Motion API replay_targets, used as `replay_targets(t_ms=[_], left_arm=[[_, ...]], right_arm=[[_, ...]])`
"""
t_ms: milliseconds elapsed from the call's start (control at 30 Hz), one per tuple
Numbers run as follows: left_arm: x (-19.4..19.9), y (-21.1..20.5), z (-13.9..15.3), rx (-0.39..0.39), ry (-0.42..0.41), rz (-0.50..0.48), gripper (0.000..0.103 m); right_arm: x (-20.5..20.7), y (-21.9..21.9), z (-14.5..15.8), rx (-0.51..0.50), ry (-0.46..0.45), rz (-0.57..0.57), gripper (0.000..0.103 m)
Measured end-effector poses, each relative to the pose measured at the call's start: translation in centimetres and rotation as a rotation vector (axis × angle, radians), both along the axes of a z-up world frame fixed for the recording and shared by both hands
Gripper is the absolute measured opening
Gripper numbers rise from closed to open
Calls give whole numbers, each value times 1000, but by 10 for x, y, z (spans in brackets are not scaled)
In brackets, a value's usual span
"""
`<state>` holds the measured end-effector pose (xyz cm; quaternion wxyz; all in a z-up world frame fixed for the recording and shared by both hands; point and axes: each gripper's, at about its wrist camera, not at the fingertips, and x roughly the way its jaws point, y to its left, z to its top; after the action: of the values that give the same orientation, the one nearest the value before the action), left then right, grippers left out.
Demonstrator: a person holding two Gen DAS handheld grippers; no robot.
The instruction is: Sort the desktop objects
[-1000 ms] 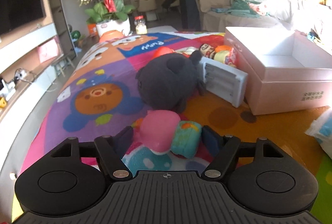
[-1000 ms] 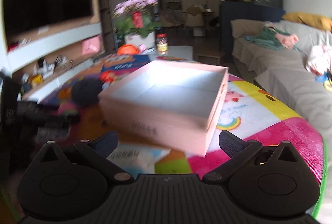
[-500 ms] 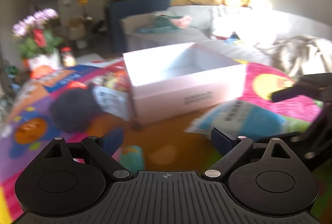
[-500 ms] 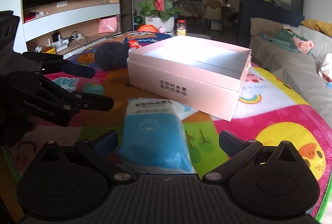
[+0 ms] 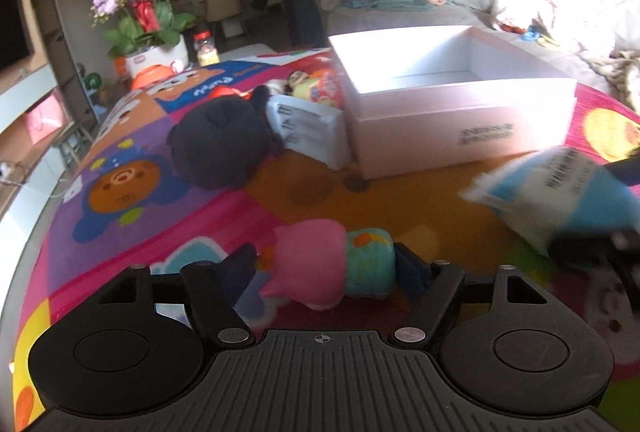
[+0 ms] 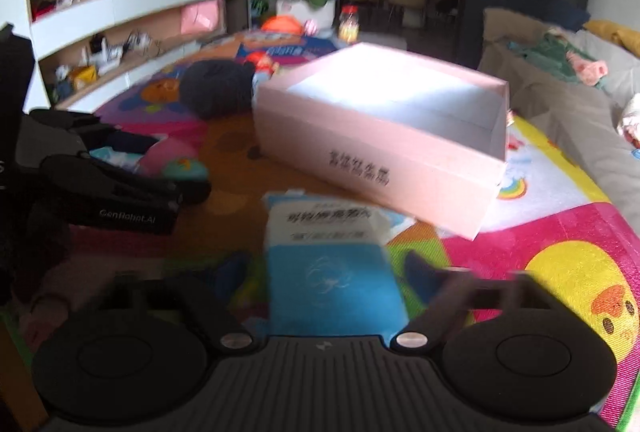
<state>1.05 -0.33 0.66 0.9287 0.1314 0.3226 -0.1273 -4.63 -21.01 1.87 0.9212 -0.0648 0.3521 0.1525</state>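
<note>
The left gripper (image 5: 325, 266) has just been closing its jaws, and the pink and teal soft toy (image 5: 328, 264) sits between them on the colourful mat (image 5: 120, 199); the right finger touches the teal end, but the left finger seems to stand a little apart, so the toy does not look squeezed yet. The right gripper (image 6: 326, 272) has just been closing too, around the blue and white packet (image 6: 328, 264) (this picture is blurry, so a firm grip cannot be told). Both things lie near the open pink box (image 6: 360, 159). The soft toy could squish and pop out sideways. The packet is slippery and floppy, so it could droop or slide free when lifted.
</note>
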Motion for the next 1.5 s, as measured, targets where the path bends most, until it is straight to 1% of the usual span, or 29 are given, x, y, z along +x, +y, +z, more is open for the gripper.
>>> replay_targets(t_ms=[67, 133, 200, 233, 300, 367, 467, 533, 567, 600, 633, 667, 700, 733, 800, 867, 933, 967, 1033, 1067, 1133, 1200, 1300, 1333, 1433, 1500], left_arm=[[-18, -4, 7, -2, -15, -40, 77], [-37, -10, 21, -15, -47, -92, 77], [-50, -16, 40, -41, -101, -126, 77], [-54, -19, 53, -63, -143, -139, 77], [-55, -24, 76, -112, -207, -162, 77], [-48, -30, 100, -170, -257, -193, 77], [-21, -44, 128, -226, -328, -221, 77], [11, -52, 141, -268, -348, -207, 81], [25, -54, 144, -284, -339, -201, 88], [40, -53, 145, -302, -324, -185, 93], [54, -47, 144, -326, -311, -148, 95], [62, -41, 140, -340, -298, -122, 95], [68, -33, 134, -349, -281, -99, 96], [73, -21, 121, -358, -259, -76, 97], [75, -3, 94, -361, -203, -58, 97], [76, 11, 58, -370, -105, -80, 97], [76, 14, 29, -373, -16, -111, 97], [77, 12, 19, -369, 9, -125, 97], [79, 9, 4, -359, 32, -145, 98], [83, 6, 1, -364, 40, -149, 98], [91, 7, -3, -401, 59, -159, 99], [95, 8, -2, -442, 69, -172, 99], [95, 7, 0, -507, 99, -217, 100], [94, 3, -1, -516, 104, -224, 100], [82, -6, 0, -572, 144, -301, 100], [70, -11, 2, -584, 150, -358, 100]], right_arm=[[-4, -7, 6, 17, 26, -1, 53], [-10, -20, 15, 56, 53, -3, 52], [-15, -36, 28, 115, 72, -11, 51], [-17, -45, 37, 153, 73, -19, 50], [-18, -62, 61, 219, 46, -38, 50], [-18, -71, 85, 252, -15, -59, 50], [-11, -72, 111, 219, -134, -91, 50], [4, -69, 123, 182, -212, -123, 50], [13, -67, 125, 153, -273, -153, 51], [23, -62, 124, 119, -335, -188, 63], [35, -60, 120, 86, -367, -213, 72], [46, -60, 114, 69, -369, -240, 80], [55, -61, 106, 74, -353, -256, 79], [60, -63, 97, 89, -325, -250, 79], [64, -66, 78, 120, -277, -207, 79], [64, -61, 58, 120, -241, -150, 79], [67, -56, 40, 109, -202, -100, 79], [68, -56, 31, 105, -190, -83, 79], [73, -54, 18, 98, -156, -43, 79], [77, -54, 13, 94, -133, -30, 80], [77, -47, 8, 64, -138, 0, 81], [66, -44, 8, 45, -134, 48, 81], [52, -49, 11, 54, -110, 118, 82], [46, -48, 11, 46, -107, 141, 82], [28, -43, 10, -1, -113, 209, 83], [20, -39, 11, -25, -116, 244, 84]])
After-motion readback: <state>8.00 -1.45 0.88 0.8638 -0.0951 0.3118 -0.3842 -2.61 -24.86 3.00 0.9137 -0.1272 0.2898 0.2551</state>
